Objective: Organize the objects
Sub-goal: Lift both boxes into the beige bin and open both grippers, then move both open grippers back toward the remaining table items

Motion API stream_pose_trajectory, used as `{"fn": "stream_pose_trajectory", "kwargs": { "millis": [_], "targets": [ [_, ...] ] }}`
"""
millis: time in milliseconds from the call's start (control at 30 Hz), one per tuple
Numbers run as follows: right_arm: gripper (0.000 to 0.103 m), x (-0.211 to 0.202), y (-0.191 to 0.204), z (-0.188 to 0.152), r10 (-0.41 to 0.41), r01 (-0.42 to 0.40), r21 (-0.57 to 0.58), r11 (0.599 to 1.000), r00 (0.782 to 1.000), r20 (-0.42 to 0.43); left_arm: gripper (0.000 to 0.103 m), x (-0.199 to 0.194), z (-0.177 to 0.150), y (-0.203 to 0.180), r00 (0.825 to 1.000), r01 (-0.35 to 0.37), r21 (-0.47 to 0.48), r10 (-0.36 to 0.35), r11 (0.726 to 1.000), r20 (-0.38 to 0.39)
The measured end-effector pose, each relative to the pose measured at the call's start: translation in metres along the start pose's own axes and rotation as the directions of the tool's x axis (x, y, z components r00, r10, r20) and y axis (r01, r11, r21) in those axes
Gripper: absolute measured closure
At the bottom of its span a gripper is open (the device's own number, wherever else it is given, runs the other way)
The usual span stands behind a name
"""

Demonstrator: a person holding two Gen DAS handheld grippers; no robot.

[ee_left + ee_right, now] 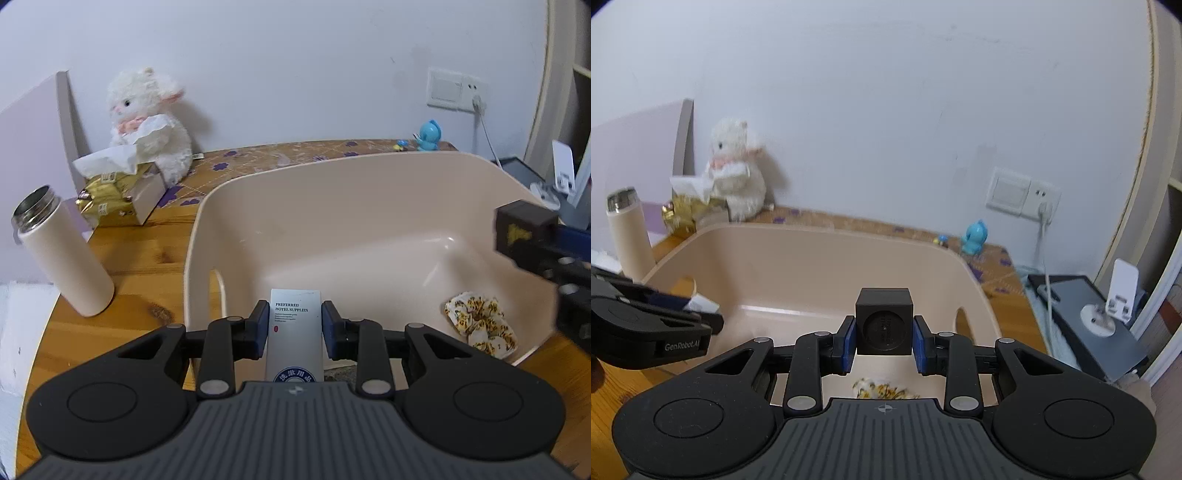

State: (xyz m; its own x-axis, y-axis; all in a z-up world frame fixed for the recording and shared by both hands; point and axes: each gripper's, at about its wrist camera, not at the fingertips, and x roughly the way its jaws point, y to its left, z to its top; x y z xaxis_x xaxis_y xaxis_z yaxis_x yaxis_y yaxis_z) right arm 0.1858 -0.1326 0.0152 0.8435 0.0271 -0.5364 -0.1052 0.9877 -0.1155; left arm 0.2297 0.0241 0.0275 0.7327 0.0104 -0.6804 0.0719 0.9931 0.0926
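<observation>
Both grippers hover level over the beige tub: left gripper clamps a white box, right gripper pinches a black cube.

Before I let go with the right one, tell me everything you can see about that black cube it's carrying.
The black cube is a small, matte, dark box with squared edges. The face toward the right wrist camera has a round recessed disc; another face, seen from the left wrist view, bears a gold marking. It sits level, clamped on two opposite sides by the right gripper jaws' blue pads, held in the air over the beige tub.
</observation>
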Motion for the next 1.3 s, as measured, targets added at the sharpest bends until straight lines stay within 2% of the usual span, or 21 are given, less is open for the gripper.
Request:
{"fn": "stream_pose_trajectory", "kwargs": {
  "millis": [167,267,300,333,400,433,467,633,733,900,1100,1300],
  "targets": [
    [0.075,0.016,0.005,-0.012,-0.004,0.003,-0.007,1.000,0.998,-0.058,0.071,0.002,-0.001,-0.010,1.000,-0.023,0.070,0.022,0.997,0.007],
    [0.075,0.013,0.003,-0.015,-0.006,0.006,-0.002,1.000,0.998,-0.056,0.070,0.002,-0.003,-0.014,1.000,-0.019,0.083,0.019,0.996,0.005],
    [0.073,0.011,0.003,-0.014,-0.008,0.008,-0.004,1.000,0.999,-0.053,0.070,0.001,-0.004,-0.014,1.000,-0.022,0.082,0.022,0.996,0.008],
    [0.065,0.009,0.002,-0.014,-0.013,0.012,-0.007,1.000,0.999,-0.048,0.067,0.000,-0.004,-0.014,1.000,-0.025,0.080,0.024,0.996,0.012],
    [0.064,0.002,0.001,-0.012,-0.015,0.015,-0.015,1.000,0.999,-0.030,0.045,-0.003,-0.003,-0.013,1.000,-0.027,0.072,0.026,0.997,0.016],
    [0.061,-0.002,0.000,-0.012,-0.017,0.017,-0.016,1.000,1.000,-0.024,0.028,-0.006,-0.003,-0.011,0.999,-0.024,0.061,0.022,0.998,0.026],
    [0.059,-0.006,0.000,-0.012,-0.023,0.023,-0.017,1.000,1.000,-0.018,0.025,-0.010,-0.003,-0.009,0.999,-0.016,0.050,0.015,0.999,0.039],
    [0.041,-0.025,-0.008,-0.013,-0.024,0.024,0.013,1.000,1.000,0.006,0.025,-0.030,-0.003,-0.001,0.998,0.003,0.032,-0.005,0.999,0.059],
    [0.034,-0.040,-0.012,-0.016,-0.014,0.013,0.039,0.999,1.000,0.026,0.024,-0.045,-0.005,0.002,0.997,0.002,0.043,-0.005,0.999,0.076],
    [0.028,-0.062,-0.019,-0.028,0.007,-0.009,0.076,0.997,1.000,0.031,0.020,-0.071,-0.015,0.007,0.995,0.014,0.036,-0.017,0.999,0.097],
    [0.024,-0.079,-0.012,-0.049,0.018,-0.018,0.063,0.998,1.000,0.007,0.016,-0.092,-0.038,0.013,0.995,0.006,0.028,-0.009,1.000,0.104],
    [0.024,-0.079,0.004,-0.074,0.039,-0.037,0.052,0.998,0.998,-0.056,0.016,-0.093,-0.059,0.015,0.997,0.024,0.031,-0.026,0.999,0.067]
  ]
}}
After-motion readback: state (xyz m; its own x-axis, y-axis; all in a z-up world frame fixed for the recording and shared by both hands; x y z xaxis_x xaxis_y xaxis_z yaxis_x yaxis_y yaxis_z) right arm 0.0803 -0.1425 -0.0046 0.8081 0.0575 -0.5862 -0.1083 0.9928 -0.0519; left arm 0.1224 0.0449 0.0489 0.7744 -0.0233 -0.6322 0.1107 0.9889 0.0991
